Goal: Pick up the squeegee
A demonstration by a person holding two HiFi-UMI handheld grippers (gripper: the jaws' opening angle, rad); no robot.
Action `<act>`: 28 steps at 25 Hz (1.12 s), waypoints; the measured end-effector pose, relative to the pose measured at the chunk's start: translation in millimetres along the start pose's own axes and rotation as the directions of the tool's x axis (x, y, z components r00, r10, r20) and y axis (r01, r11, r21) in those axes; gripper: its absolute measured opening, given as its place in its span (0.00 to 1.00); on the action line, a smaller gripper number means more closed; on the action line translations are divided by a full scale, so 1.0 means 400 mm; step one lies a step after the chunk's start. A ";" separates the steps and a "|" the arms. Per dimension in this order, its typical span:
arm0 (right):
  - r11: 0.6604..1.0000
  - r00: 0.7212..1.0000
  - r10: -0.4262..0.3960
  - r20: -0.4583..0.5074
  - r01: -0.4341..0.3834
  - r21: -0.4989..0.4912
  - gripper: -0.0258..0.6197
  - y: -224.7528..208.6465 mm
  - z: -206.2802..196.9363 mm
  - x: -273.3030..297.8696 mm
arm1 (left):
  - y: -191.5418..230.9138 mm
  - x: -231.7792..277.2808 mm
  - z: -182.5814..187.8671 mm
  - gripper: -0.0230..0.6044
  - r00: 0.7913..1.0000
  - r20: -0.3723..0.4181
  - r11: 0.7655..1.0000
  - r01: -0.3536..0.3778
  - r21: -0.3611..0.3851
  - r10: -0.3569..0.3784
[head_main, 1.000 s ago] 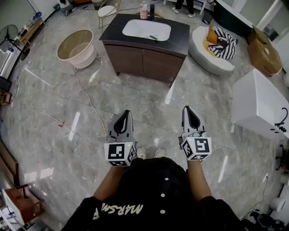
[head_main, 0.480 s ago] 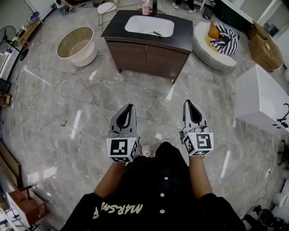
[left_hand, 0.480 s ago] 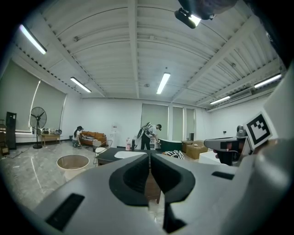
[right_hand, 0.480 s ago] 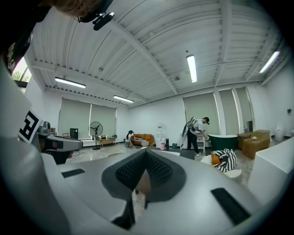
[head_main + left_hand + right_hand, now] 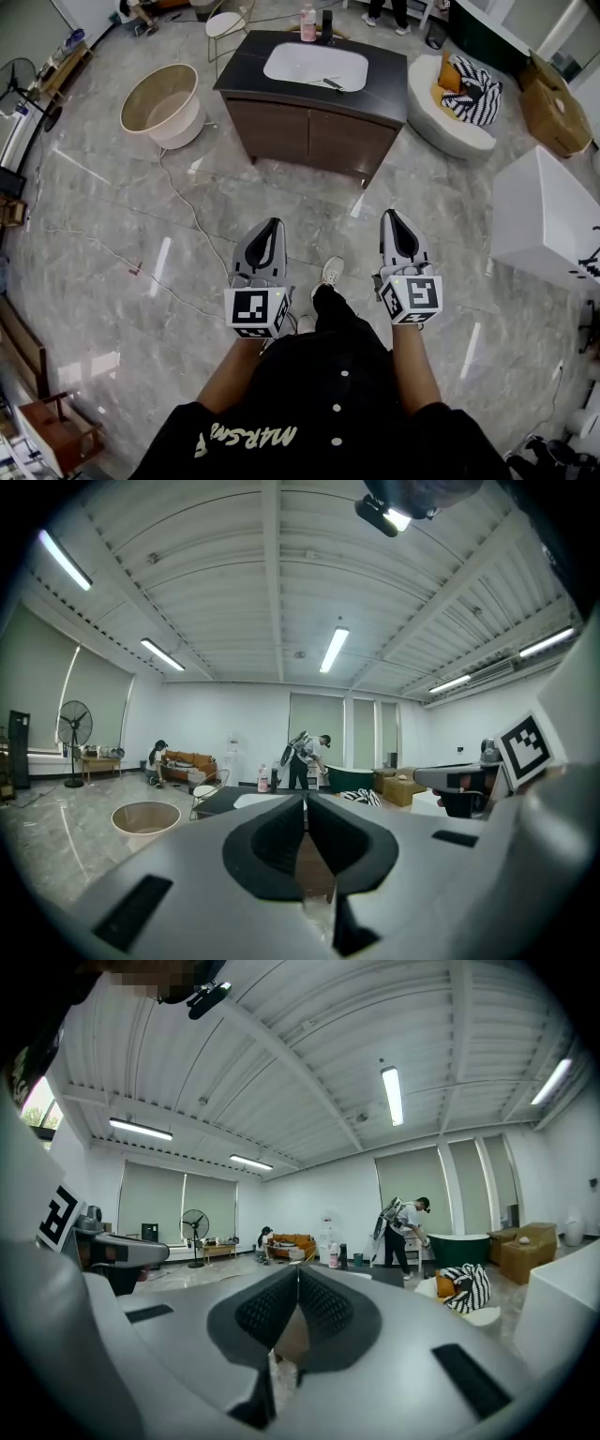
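Note:
A dark-topped vanity (image 5: 246, 67) with a white basin (image 5: 314, 66) stands ahead across the floor. A thin dark tool (image 5: 331, 83), apparently the squeegee, lies on the basin's right edge. My left gripper (image 5: 273, 225) and right gripper (image 5: 389, 217) are held side by side at waist height, pointing level toward the vanity and well short of it. Both are shut with nothing between the jaws. The left gripper view shows its pads (image 5: 281, 832) pressed together, with the vanity top (image 5: 220, 802) beyond. In the right gripper view the right gripper (image 5: 298, 1271) is likewise shut and empty.
A pink bottle (image 5: 307, 22) and a dark bottle (image 5: 327, 22) stand at the counter's back. A beige round tub (image 5: 161, 101) sits left of the vanity, a white seat with a striped cushion (image 5: 461, 105) right of it. A white unit (image 5: 551, 217) stands at right. A cable (image 5: 186, 214) crosses the floor.
The vanity has drawn nearer in the head view as the person walks toward it. Both grippers moved forward with the person, still shut. A shoe has stepped out between them.

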State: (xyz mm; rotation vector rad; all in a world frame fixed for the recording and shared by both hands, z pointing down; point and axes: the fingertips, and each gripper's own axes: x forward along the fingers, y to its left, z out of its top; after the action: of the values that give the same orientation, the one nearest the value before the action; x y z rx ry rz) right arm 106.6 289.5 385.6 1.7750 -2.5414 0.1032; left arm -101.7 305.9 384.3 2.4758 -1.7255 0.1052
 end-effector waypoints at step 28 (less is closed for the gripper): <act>0.998 0.998 0.055 -0.010 -0.055 0.027 0.04 -0.346 0.049 0.588 | 0.125 0.629 0.075 0.07 0.997 -0.018 0.997 -0.081 0.006 0.081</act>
State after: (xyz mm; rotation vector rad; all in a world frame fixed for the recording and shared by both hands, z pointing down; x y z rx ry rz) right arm 155.5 20.5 386.9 1.7086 -2.5940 0.1481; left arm -61.6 50.9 389.4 2.4008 -1.8211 0.1397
